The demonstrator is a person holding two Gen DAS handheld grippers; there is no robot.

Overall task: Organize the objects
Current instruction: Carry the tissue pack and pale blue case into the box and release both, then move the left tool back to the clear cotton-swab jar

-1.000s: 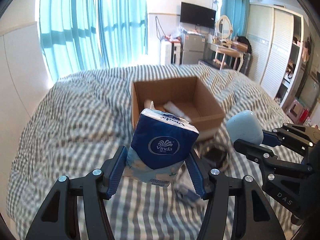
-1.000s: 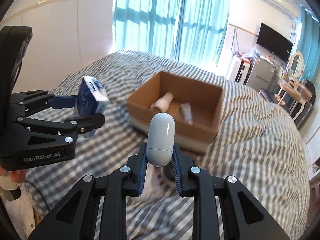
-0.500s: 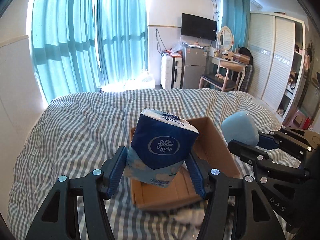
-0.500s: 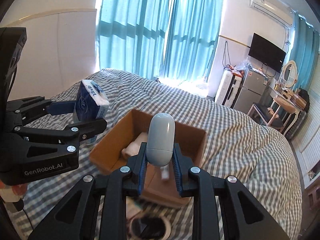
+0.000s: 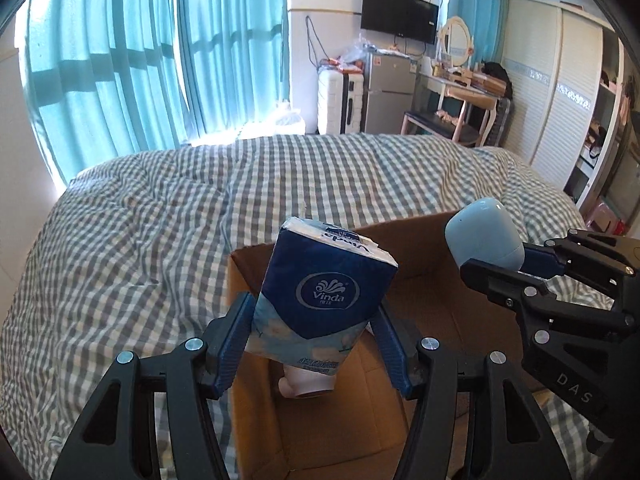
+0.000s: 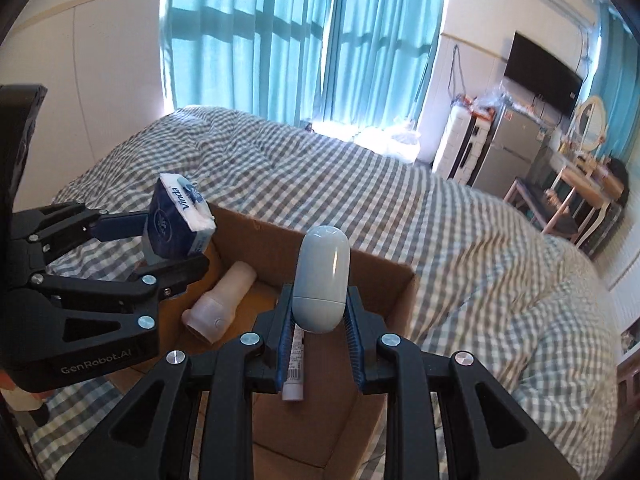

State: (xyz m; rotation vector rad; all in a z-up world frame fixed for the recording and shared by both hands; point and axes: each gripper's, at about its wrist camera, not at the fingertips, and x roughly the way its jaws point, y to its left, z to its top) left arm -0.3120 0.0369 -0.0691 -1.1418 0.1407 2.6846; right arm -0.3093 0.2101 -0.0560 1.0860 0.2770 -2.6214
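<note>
My left gripper (image 5: 314, 340) is shut on a blue Vinda tissue pack (image 5: 324, 292) and holds it over the left part of an open cardboard box (image 5: 248, 280). My right gripper (image 6: 318, 334) is shut on a pale blue oval case (image 6: 322, 284) and holds it above the same box (image 6: 392, 280). Each gripper shows in the other's view: the left one with the tissue pack (image 6: 178, 220), the right one with the case (image 5: 484, 240). Inside the box lie a beige cylinder (image 6: 222, 300) and a white tube (image 6: 294, 364).
The box sits on a bed with a grey-and-white checked cover (image 5: 160, 216). Teal curtains (image 5: 160, 60), a white wall at left, a small fridge (image 5: 388, 92), a vanity desk (image 5: 460, 96) and a wardrobe (image 5: 560, 100) stand beyond the bed.
Both grippers have moved forward and now hang over the box, which fills the lower part of both views. Each keeps its hold on its object.
</note>
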